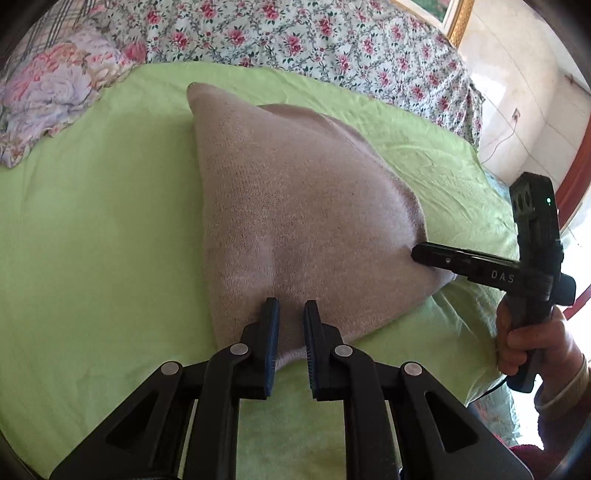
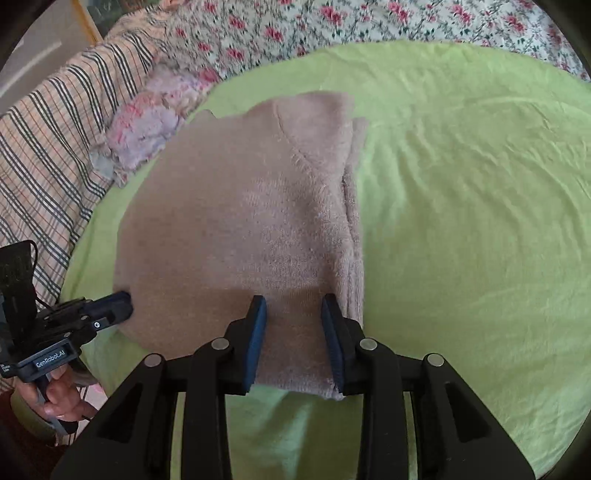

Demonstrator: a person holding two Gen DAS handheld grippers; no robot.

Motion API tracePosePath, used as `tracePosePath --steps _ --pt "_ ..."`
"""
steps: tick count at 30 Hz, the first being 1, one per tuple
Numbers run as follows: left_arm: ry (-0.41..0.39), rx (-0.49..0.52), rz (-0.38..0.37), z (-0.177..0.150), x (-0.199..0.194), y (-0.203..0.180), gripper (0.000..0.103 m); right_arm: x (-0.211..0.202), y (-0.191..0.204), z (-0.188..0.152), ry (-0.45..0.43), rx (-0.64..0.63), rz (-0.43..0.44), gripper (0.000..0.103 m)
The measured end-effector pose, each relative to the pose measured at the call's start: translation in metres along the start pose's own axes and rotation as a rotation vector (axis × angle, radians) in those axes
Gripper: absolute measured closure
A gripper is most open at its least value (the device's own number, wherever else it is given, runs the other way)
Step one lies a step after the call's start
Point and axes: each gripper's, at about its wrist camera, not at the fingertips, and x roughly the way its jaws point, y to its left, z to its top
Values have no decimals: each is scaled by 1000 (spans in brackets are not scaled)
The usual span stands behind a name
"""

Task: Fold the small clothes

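Folded sweater [image 1: 295,206] lies on the sheet [image 1: 92,240] mid-bed — quilt [image 1: 314,33] behind it, crumpled cloth [image 1: 51,96] far left. Left tongs [image 1: 290,314] at its near edge, right tongs [image 2: 293,314] at the near right corner.

Left wrist view. A folded beige knit garment [image 1: 295,206] lies on a light green sheet [image 1: 92,221]. The left gripper [image 1: 290,317] sits at the garment's near edge, its fingers parted with fabric between them. At right, the right gripper [image 1: 415,254], held by a hand [image 1: 528,339], touches the garment's right corner. A floral bedspread [image 1: 314,33] lies beyond the sheet, and a floral quilt [image 1: 55,96] lies far left.
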Motion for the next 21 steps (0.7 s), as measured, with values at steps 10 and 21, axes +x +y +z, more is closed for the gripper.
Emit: tracePosePath --steps 10,21 --pt "-10 -34 -1 -6 -8 3 88 -14 0 -8 -48 -23 -61 71" --pt "26 -16 37 -9 -28 -1 75 -42 -10 -29 -46 43 -86 67"
